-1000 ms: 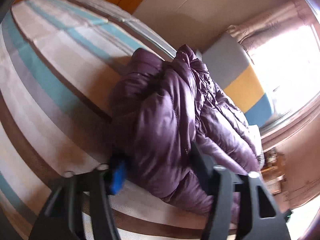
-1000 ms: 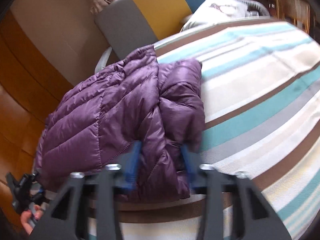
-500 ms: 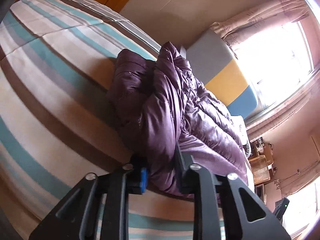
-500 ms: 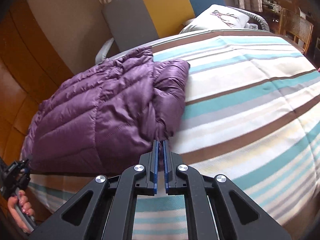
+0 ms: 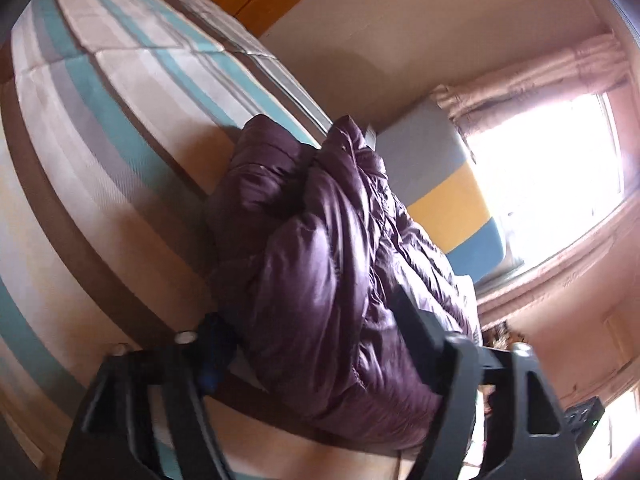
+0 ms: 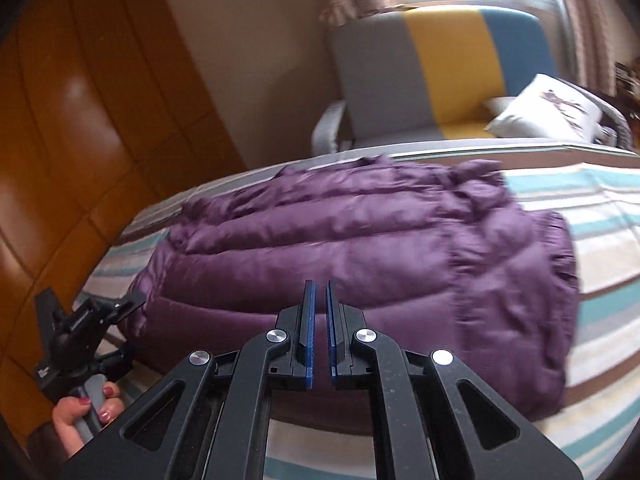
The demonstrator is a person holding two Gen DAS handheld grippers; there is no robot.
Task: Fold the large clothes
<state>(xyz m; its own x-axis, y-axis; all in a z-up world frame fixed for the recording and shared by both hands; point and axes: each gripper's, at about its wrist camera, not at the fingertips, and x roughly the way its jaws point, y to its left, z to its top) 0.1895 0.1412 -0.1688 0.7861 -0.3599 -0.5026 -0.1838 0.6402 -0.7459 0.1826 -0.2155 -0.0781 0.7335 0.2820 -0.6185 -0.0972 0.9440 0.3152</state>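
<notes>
A purple quilted down jacket [image 6: 360,248] lies folded in a thick bundle on the striped bed [image 6: 600,280]. My right gripper [image 6: 319,284] hovers over the jacket's near edge, shut, with nothing between its blue pads. In the left wrist view the jacket [image 5: 320,260] bulges between the fingers of my left gripper [image 5: 306,312], whose jaws are opening at the bundle's end. The right wrist view shows that left gripper [image 6: 132,300] at the jacket's left end, held by a hand [image 6: 80,412].
A grey, yellow and blue armchair [image 6: 440,72] stands beyond the bed with a white pillow [image 6: 548,108] on it. Orange wooden panelling [image 6: 80,120] runs along the left. A bright window [image 5: 540,160] with curtains is behind the chair. Bare striped bedding [image 5: 100,160] lies beside the jacket.
My right gripper let go of the jacket's edge, shut empty, and drew up and back with a roll. My left gripper squeezed the jacket's end, then spread its fingers wide again.
</notes>
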